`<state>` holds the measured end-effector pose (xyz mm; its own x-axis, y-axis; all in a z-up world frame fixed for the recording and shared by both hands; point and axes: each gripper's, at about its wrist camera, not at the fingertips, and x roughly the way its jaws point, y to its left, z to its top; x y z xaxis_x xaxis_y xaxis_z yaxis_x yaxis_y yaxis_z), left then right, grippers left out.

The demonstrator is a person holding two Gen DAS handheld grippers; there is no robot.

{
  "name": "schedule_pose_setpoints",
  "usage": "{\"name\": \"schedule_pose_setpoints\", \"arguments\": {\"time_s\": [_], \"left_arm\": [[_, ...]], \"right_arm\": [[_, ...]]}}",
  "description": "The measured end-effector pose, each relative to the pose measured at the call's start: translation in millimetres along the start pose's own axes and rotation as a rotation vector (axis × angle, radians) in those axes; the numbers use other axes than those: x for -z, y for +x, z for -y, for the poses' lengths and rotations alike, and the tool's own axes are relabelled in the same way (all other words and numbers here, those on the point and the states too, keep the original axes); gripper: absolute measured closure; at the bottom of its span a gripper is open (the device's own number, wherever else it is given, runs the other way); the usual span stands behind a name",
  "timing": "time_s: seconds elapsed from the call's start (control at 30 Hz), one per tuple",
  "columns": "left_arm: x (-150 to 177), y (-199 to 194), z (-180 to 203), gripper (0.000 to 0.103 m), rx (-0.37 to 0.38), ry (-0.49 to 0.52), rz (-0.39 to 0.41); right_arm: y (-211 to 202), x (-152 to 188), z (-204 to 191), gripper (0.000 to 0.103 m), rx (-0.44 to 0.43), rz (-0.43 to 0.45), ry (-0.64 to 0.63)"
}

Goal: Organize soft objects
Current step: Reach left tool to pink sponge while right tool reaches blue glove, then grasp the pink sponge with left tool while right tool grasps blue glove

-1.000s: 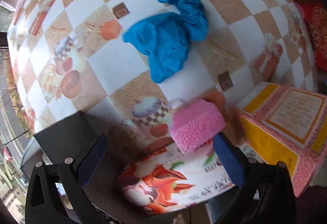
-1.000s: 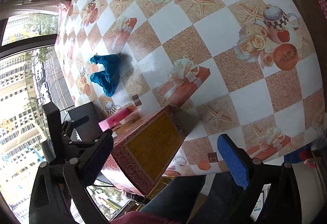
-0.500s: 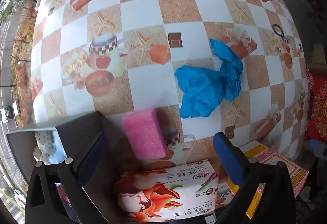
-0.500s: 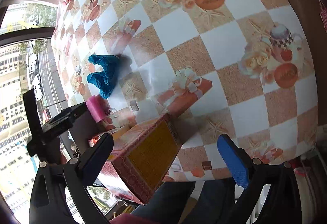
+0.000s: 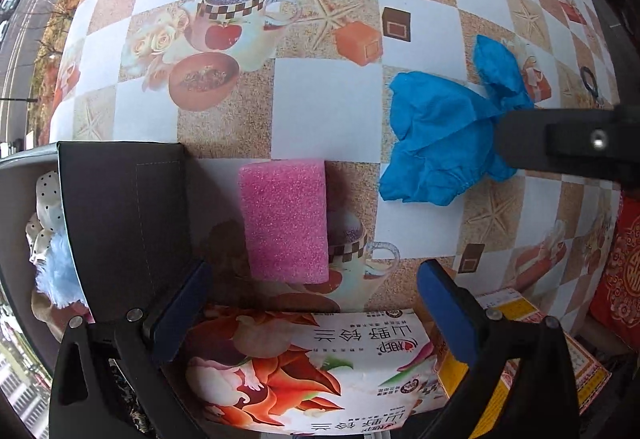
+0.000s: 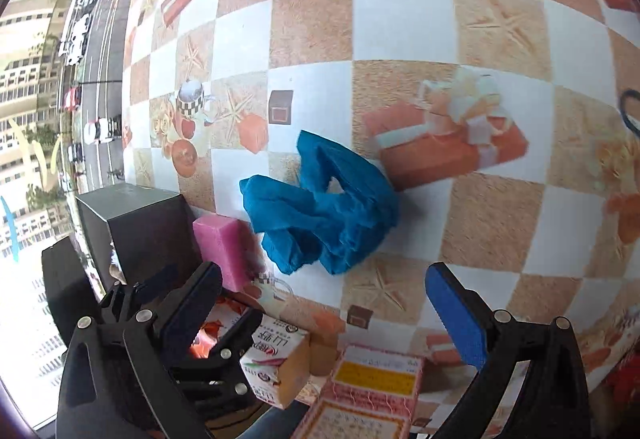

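- While both grippers hover above the checkered tabletop [image 5: 328, 111], the left gripper [image 5: 312, 299] has its fingers spread wide and empty, just short of the pink rectangular foam sponge [image 5: 286, 221].
- The sponge lies flat beside the dark fabric bin [image 5: 124, 207].
- The right gripper [image 6: 320, 307], fingers likewise wide and empty, faces the crumpled blue cloth [image 6: 320, 211], which lies right of the sponge.

Pink sponge [image 5: 285, 223], blue cloth [image 5: 440, 143], dark grey bin [image 5: 120, 219], checkered tablecloth [image 5: 320, 107]

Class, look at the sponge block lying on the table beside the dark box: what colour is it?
The sponge block is pink; the left wrist view shows it best.
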<state>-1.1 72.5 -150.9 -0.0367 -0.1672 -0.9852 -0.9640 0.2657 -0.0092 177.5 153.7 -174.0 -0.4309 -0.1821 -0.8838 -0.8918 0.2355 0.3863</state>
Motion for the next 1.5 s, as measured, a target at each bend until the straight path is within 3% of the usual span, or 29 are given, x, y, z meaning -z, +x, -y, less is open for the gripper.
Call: {"name": "schedule_pose_setpoints", "arguments": {"time_s": [0.13, 0.2, 0.3, 0.43, 0.5, 0.63, 0.77, 0.87, 0.97, 1.1, 1.37, 1.5], "left_arm": [[0, 10, 6, 0.001, -0.039, 0.011, -0.01], [-4, 16, 11, 0.0, -0.019, 0.006, -0.035], [-12, 23, 15, 0.0, -0.025, -0.018, -0.063], [-12, 42, 16, 0.0, -0.002, -0.041, -0.112], [-12, 49, 18, 0.001, 0.027, -0.043, -0.123], [1, 55, 35, 0.0, 0.042, -0.022, -0.106], [-2, 51, 39, 0.0, 0.041, -0.03, -0.1], [-10, 56, 41, 0.0, 0.039, -0.028, -0.097], [-13, 56, 44, 0.0, 0.035, -0.027, -0.097], [-42, 55, 29, 0.0, 0.033, -0.02, -0.116], [-63, 65, 29, 0.0, 0.04, -0.05, -0.159], [-62, 61, 31, 0.002, 0.044, -0.068, -0.109]], "right_arm": [[32, -15, -8, 0.001, 0.116, -0.04, -0.064], [40, -15, 4, 0.0, 0.186, -0.047, -0.048], [28, -13, 33, 0.0, 0.244, 0.013, 0.018], [11, 1, 100, 0.0, 0.304, 0.039, 0.167], [4, 12, 130, 0.0, 0.307, 0.045, 0.228], [-12, 37, 165, 0.0, 0.183, 0.092, 0.318], [-21, 48, 158, 0.0, 0.123, 0.159, 0.29], [-10, 44, 140, 0.0, 0.143, 0.151, 0.226], [7, 37, 126, 0.0, 0.212, 0.14, 0.176], [25, 31, 104, 0.0, 0.398, 0.113, 0.093], [21, 36, 102, 0.0, 0.394, 0.153, 0.093], [17, 37, 92, 0.002, 0.375, 0.162, 0.083]]}}
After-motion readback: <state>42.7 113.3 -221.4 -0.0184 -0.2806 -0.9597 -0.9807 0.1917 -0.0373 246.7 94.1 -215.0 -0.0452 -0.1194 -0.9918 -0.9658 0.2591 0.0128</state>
